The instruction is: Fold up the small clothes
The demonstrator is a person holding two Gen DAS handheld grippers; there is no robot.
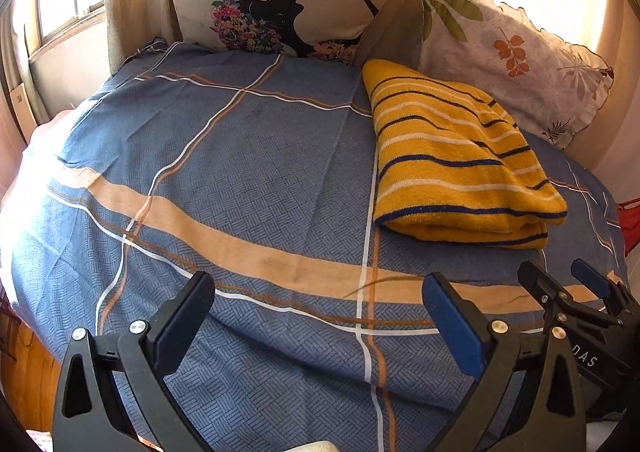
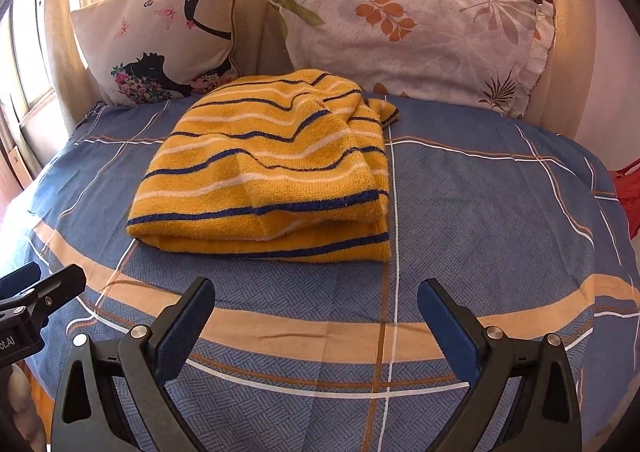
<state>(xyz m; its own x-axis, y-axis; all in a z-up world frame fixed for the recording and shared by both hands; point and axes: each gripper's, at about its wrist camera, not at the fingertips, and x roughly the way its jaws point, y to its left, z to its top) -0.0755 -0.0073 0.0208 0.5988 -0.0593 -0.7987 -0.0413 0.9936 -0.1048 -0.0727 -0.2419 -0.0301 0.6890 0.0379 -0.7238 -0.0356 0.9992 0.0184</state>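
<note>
Both grippers, left [image 1: 318, 316] & right [image 2: 316, 322], spread wide, nothing held, over bare bedsheet [image 1: 240, 172]. Yellow striped garment [image 2: 276, 168] lies ahead of right, fwd-right of left, already folded w/ layers stacked. Fold looks done; next prob. tidy the loose far corner near pillows [image 2: 400, 28].

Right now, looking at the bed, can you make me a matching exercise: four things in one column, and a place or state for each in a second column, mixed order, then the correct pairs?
Things
1. yellow striped sweater
2. butterfly cushion
3. leaf-print pillow
4. right tool

Places or states
A. open, holding nothing
B. folded, lying on the blue checked bedsheet
C. head of the bed, window side
D. head of the bed, behind the sweater's far corner

Pairs: 1-B, 2-C, 3-D, 4-A
</note>
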